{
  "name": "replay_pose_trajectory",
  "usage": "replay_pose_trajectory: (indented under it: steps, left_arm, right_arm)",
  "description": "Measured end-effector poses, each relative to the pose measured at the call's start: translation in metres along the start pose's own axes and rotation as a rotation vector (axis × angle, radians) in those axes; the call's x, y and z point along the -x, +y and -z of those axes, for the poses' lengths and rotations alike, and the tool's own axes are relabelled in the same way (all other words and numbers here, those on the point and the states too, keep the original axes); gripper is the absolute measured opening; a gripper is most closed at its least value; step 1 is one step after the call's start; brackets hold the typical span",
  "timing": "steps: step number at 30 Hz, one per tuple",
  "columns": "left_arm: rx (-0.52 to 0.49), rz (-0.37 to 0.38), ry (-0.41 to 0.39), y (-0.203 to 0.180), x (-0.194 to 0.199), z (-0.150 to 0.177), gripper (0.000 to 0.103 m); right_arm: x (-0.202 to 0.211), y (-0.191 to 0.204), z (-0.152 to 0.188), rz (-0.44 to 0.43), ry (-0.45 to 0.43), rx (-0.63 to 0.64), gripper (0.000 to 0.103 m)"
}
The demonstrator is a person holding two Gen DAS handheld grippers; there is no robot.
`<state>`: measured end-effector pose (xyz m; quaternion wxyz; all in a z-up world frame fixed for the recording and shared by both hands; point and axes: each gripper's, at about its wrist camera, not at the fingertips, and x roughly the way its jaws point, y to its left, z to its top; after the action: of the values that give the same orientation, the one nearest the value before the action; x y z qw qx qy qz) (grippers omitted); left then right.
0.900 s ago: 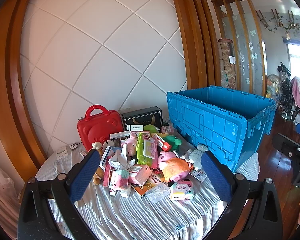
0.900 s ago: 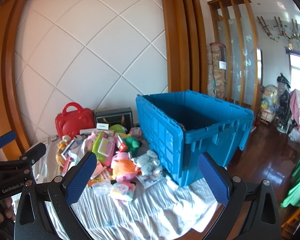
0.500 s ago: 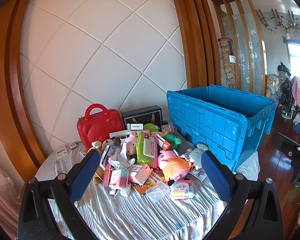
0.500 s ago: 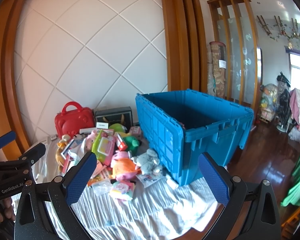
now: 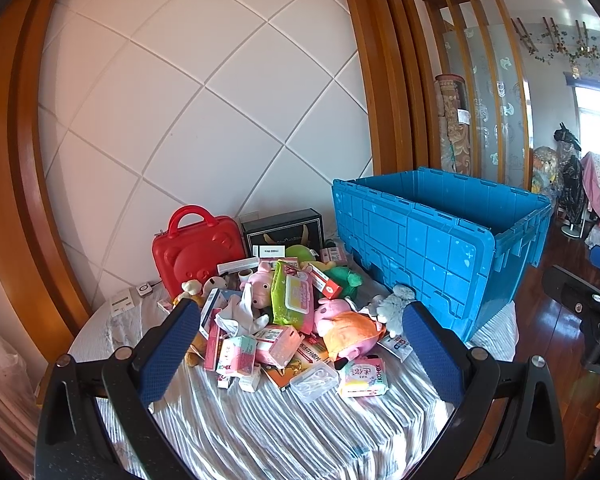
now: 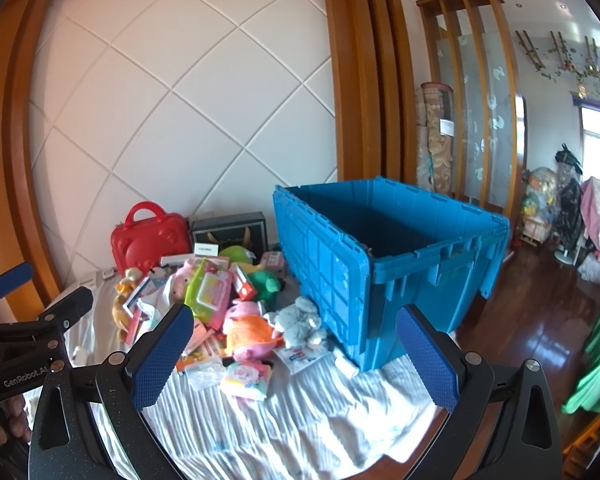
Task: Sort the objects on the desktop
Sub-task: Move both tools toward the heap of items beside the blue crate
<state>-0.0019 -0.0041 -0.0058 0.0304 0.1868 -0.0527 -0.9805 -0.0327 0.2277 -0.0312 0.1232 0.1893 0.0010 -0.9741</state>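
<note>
A heap of small things lies on a round table with a white striped cloth (image 5: 260, 432): a green wipes pack (image 5: 294, 298), pink pig plushes (image 5: 342, 328), a grey plush (image 5: 394, 306), pink packets (image 5: 364, 374) and a clear case (image 5: 314, 380). A big open blue crate (image 5: 440, 240) stands to the right of the heap. My left gripper (image 5: 300, 344) hovers open in front of the heap, nothing between its pads. My right gripper (image 6: 290, 344) is open too, short of the crate (image 6: 380, 256) and the heap.
A red bear-faced case (image 5: 194, 250) and a black box (image 5: 284, 230) stand at the back against the white panelled wall. The left gripper's body (image 6: 24, 344) shows at the left edge of the right wrist view. Right of the table is dark wooden floor (image 6: 540, 312).
</note>
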Motion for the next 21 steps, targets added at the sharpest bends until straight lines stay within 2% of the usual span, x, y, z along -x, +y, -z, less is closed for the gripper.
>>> replay_pose_trajectory:
  steps: [21]
  left_arm:
    - [0.001,-0.036,0.013,-0.011,-0.002,0.001,0.103]
  right_arm:
    - [-0.006,-0.004,0.0,-0.033,0.01,0.008,0.103]
